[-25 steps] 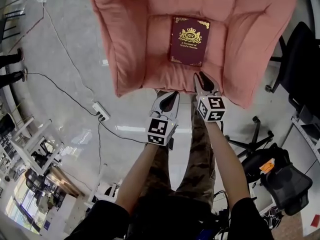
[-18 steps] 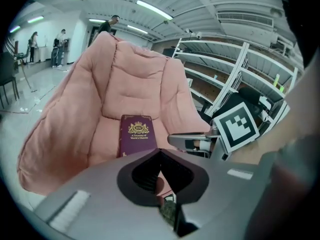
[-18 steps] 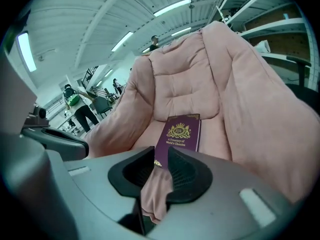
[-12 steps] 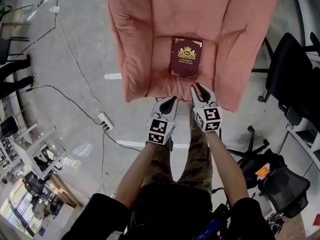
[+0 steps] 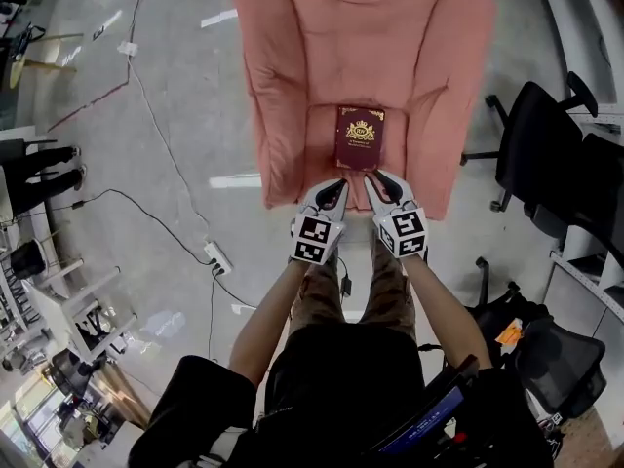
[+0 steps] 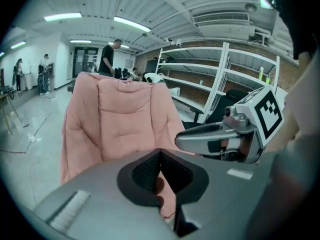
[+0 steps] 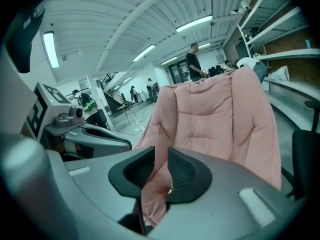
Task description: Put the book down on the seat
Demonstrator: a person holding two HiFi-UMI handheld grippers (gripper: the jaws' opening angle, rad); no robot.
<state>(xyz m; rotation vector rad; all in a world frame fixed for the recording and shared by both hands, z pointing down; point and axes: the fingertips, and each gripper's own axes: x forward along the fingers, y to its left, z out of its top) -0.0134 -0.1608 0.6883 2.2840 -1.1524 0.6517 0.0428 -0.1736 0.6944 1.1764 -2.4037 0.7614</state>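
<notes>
Arms (image 5: 265,312): stretched forward side by side, pointing down at the armchair (image 5: 292,57).
Left tool (image 5: 336,185): jaws together, empty.
Right tool (image 5: 375,178): jaws slightly apart, empty.
Book (image 5: 360,137): on seat (image 5: 322,139), head view only.

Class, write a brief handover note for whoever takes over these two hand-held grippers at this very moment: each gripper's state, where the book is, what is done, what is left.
Left gripper: shut, nothing in it, near the chair's front edge in the head view.
Right gripper: jaws slightly apart, nothing between them, beside the left one.
Book: lies flat, cover up, on the seat of the pink armchair, free of both grippers.
Done: the book is down on the seat.
Left: nothing for the book; just keep both grippers clear of it.
</notes>
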